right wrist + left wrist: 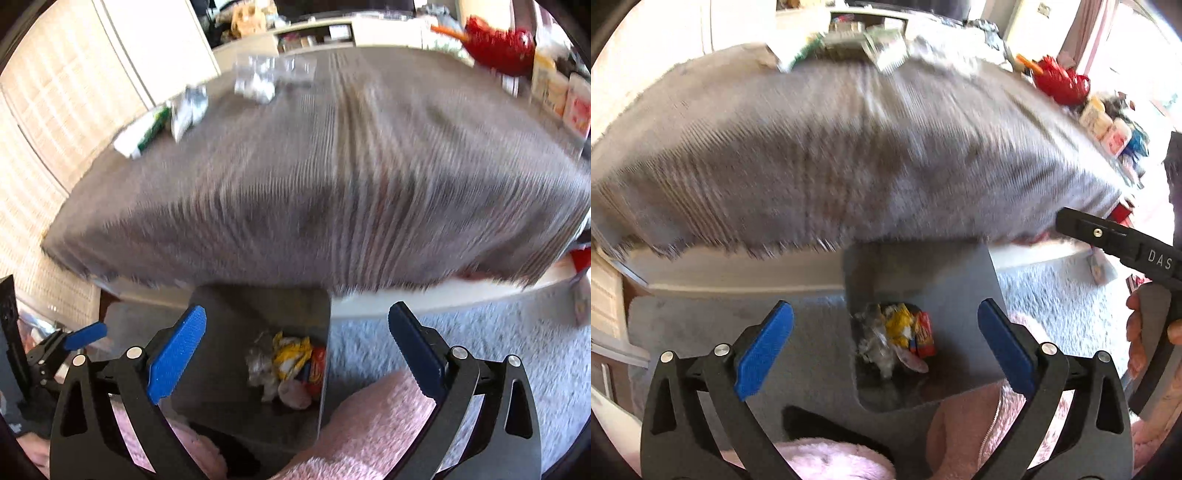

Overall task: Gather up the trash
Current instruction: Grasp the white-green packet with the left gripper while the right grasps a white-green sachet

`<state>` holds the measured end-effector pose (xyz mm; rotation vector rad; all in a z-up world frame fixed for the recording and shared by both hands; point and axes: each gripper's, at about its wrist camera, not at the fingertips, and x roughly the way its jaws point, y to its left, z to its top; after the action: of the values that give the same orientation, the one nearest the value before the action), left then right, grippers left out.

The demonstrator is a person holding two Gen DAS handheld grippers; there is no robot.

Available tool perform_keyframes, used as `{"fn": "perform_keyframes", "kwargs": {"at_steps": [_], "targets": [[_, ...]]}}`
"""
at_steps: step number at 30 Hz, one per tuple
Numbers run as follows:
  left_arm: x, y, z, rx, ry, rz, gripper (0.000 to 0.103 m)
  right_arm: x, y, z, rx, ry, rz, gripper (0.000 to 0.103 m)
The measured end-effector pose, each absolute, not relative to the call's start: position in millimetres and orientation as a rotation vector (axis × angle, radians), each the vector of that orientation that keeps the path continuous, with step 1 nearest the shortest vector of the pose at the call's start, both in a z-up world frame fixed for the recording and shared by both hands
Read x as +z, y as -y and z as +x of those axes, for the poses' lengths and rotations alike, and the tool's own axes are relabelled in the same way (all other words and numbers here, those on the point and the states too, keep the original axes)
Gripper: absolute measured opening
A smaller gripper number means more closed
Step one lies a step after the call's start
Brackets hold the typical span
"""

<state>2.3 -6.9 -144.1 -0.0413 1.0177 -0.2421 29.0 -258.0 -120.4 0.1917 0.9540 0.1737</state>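
While both pictures are blurred, a dark grey square bin is seen low down on the pale grey carpet, just in front of a table covered with a grey striped cloth. Crumpled trash is seen lying inside the bin: a yellow wrapper, a red and orange packet, clear plastic and a pink round piece. The left gripper with black arms and blue pads is held wide, with nothing between its pads, and the bin is seen through the gap. The right gripper of the same kind is also spread wide and holds nothing. More trash is seen on the far side of the cloth at 11 o'clock in the right wrist view: a white and green wrapper and crinkled clear plastic. A shiny red pot is seen at 1 o'clock on the table. Fluffy pink fabric is seen at 6 o'clock, under the grippers.
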Motion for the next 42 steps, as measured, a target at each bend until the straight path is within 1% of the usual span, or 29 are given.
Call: {"fn": "perform_keyframes", "kwargs": {"at_steps": [4, 15, 26, 32, 35, 38, 39, 41, 42], "targets": [[-115, -9, 14, -0.204, -0.948, -0.030, 0.095, -96, 262, 40, 0.161, -0.893, 0.171, 0.099], [-72, -34, 63, -0.156, -0.864, -0.008, 0.095, -61, 250, 74, 0.176, -0.814, 0.118, 0.099], [-66, -59, 127, -0.094, -0.821, -0.006, 0.095, -67, 210, 126, 0.255, -0.826, 0.107, 0.099], [-70, -67, 159, -0.066, -0.810, 0.015, 0.094, -62, 187, 151, 0.299, -0.791, 0.122, 0.099], [-73, -67, 169, -0.066, -0.811, 0.030, 0.092, -59, 173, 164, 0.312, -0.768, 0.103, 0.099], [-73, -69, 182, -0.075, -0.807, 0.029, 0.090, -57, 160, 179, 0.330, -0.758, 0.095, 0.097], [-73, -69, 186, -0.074, -0.805, 0.030, 0.090, -57, 157, 182, 0.333, -0.758, 0.092, 0.093], [-74, -69, 196, -0.075, -0.806, 0.034, 0.087, -58, 150, 192, 0.341, -0.767, 0.087, 0.089], [-75, -69, 200, -0.078, -0.809, 0.033, 0.086, -59, 148, 196, 0.342, -0.773, 0.088, 0.085]]}}
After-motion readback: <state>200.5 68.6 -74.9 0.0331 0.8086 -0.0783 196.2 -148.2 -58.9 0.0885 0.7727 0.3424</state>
